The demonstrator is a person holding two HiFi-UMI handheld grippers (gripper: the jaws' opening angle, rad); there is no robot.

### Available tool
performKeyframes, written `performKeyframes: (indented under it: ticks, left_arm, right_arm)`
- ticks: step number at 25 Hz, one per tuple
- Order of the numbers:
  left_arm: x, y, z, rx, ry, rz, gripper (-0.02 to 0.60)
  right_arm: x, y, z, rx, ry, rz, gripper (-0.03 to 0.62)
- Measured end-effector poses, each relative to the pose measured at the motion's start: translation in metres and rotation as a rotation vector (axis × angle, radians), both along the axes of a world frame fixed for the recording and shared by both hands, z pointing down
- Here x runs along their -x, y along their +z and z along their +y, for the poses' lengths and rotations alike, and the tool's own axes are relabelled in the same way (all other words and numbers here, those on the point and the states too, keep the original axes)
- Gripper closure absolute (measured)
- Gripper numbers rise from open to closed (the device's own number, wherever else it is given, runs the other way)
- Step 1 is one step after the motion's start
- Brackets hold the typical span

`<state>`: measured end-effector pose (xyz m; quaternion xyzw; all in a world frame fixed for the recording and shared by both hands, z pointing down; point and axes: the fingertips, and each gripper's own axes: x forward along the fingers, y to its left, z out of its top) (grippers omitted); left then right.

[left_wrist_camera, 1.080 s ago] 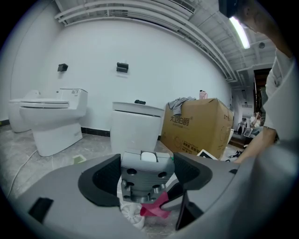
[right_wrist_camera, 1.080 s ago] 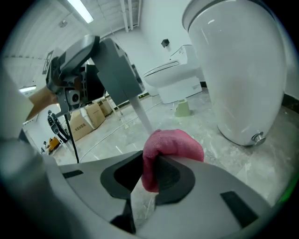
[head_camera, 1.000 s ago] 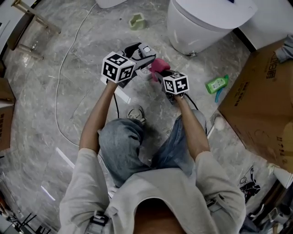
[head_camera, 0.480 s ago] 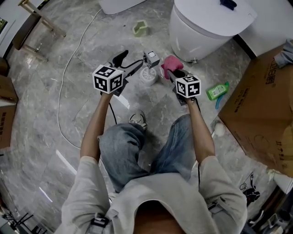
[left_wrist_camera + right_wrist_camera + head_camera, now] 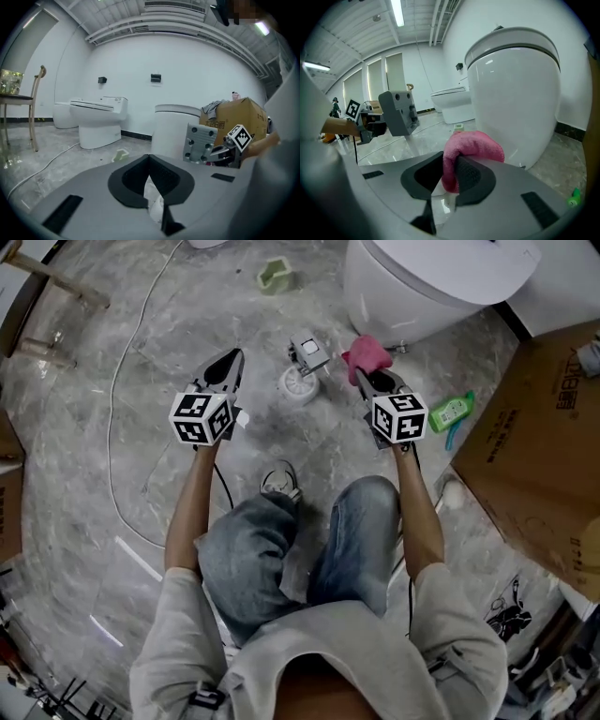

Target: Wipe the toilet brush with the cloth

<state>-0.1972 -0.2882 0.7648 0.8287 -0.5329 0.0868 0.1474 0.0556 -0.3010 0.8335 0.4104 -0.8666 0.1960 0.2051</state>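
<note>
The toilet brush stands upright in its white holder point(image 5: 297, 386) on the floor, topped by a grey block handle point(image 5: 307, 351) point(image 5: 200, 143) point(image 5: 398, 112). My left gripper point(image 5: 230, 360) point(image 5: 149, 157) hovers left of the brush and clear of it. Its jaws are closing and meet with nothing between them. My right gripper point(image 5: 364, 373) point(image 5: 449, 164) is to the right of the brush, shut on a pink cloth point(image 5: 366, 354) point(image 5: 471, 145) that bulges over the jaw tips. The cloth does not touch the brush.
A white toilet point(image 5: 431, 277) point(image 5: 515, 89) stands just beyond the right gripper. To the right are a green bottle point(image 5: 452, 411) and a cardboard box point(image 5: 534, 446). A white cable point(image 5: 117, 409) runs along the floor on the left, and a small green object point(image 5: 277, 276) lies farther off. My knees are below the grippers.
The left gripper has left the brush handle, moved left and down, and its jaws have gone from open to shut. The right gripper has drawn away to the right with the cloth.
</note>
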Motion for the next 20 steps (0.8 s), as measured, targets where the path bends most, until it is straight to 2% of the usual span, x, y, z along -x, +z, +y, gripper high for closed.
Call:
performKeyframes:
  ticks: [5, 9, 20]
  left_arm:
    - [0.002, 0.013, -0.005, 0.037, 0.017, -0.049, 0.563]
    - [0.006, 0.006, -0.006, 0.095, 0.0, -0.038, 0.563]
    - [0.018, -0.072, 0.032, 0.261, -0.056, -0.003, 0.563]
  right_arm:
    - [-0.007, 0.005, 0.003, 0.033, 0.04, 0.024, 0.51]
    - [-0.015, -0.009, 0.009, 0.062, 0.06, 0.052, 0.51]
    - [-0.028, -0.121, 0.033, 0.131, 0.103, 0.109, 0.51]
